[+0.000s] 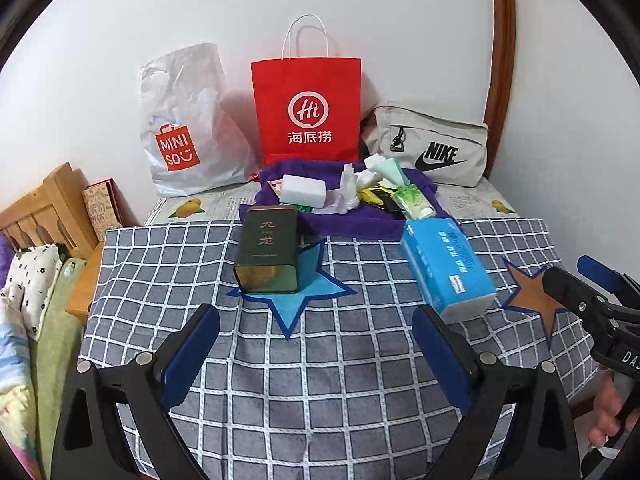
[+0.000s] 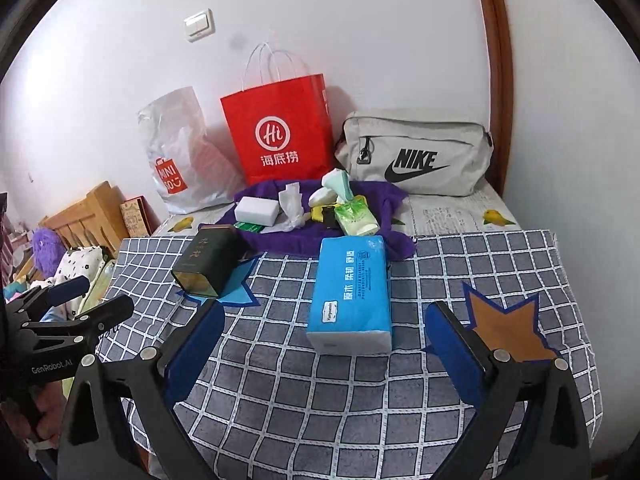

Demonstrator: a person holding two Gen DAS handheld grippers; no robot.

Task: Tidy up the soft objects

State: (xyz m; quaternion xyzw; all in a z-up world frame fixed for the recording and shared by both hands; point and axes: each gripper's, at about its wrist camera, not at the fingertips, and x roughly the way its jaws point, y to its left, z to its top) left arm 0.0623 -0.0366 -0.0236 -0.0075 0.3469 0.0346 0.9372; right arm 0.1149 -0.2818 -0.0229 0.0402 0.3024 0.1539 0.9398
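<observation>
- The blue tissue pack (image 2: 350, 290) lies flat on the checked cloth (image 2: 360, 400) over the counter, just in front of the purple towel (image 2: 256, 240), which I take as the landmark.
- On the purple towel sits the soft clutter: a white sponge block (image 2: 257, 210), a crumpled clear wrapper (image 2: 292, 204), a green wipes pack (image 2: 356, 218) and small tissue packets (some too jumbled to name).
- The dark green tin (image 2: 206, 266) lies tipped at the towel's front left corner, on a blue star patch (image 2: 236, 292).
- Behind the towel stand a white Miniso bag (image 2: 176, 152), a red paper bag (image 2: 280, 128) and a grey Nike pouch (image 2: 416, 152).
- The right claw (image 2: 332, 344) is spread wide and holds nothing; the tissue pack sits just ahead of its gap.
- The left claw (image 1: 316, 344) is likewise wide and empty, short of the tin.
- Risks, as I judge them: a squeeze on the tissue pack's end could crumple it or let the slick wrap slip; a low approach could snag and drag the cloth, shifting everything; the left claw could nudge the tin and set it rolling.
</observation>
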